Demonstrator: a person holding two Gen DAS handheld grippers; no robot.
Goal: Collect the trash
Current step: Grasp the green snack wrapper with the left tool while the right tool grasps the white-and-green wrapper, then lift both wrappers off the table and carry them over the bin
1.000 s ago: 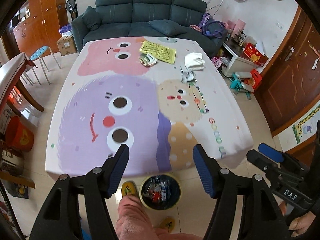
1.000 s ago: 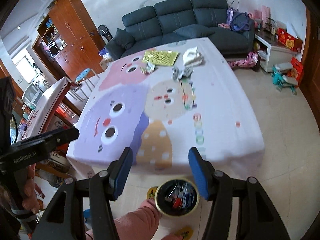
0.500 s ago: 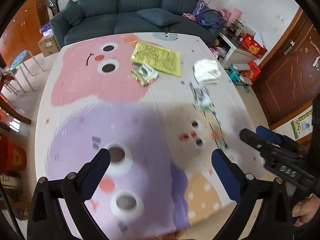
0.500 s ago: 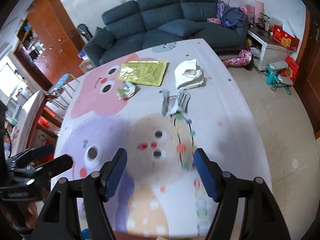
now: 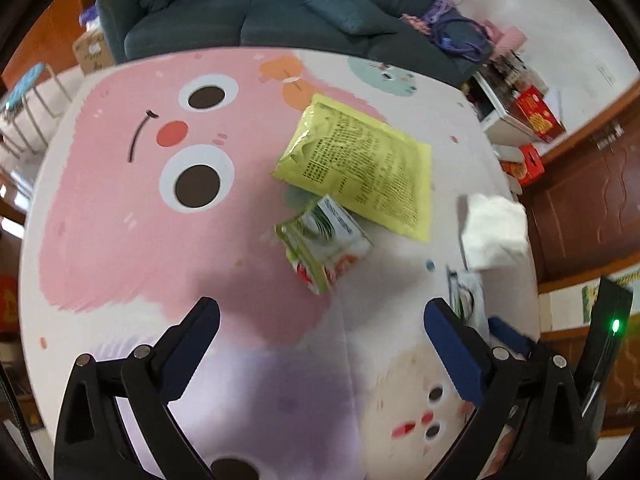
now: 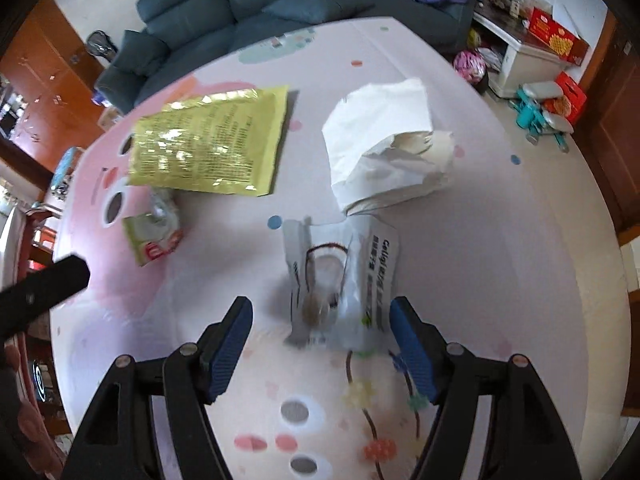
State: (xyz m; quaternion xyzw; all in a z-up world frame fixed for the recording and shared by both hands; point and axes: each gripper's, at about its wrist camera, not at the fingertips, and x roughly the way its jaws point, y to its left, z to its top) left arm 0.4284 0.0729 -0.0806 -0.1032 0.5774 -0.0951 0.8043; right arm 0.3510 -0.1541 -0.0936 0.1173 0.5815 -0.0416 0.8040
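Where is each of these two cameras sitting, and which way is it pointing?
Left wrist: rides the left gripper, looking down at the small green wrapper; its open fingers and the right gripper show.
Right wrist: rides the right gripper, looking down at the clear white packet lying between its open fingers.
Both share the yellow packet, white tissue and table.

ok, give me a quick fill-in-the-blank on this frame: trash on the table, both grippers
1. The largest wrapper on the table is the flat ____ snack bag.
2. Both the left gripper and the right gripper have their jaws ____.
3. Nearest the right gripper lies the clear plastic wrapper; just beyond it sits a crumpled ____ tissue.

Missing: yellow; open; white
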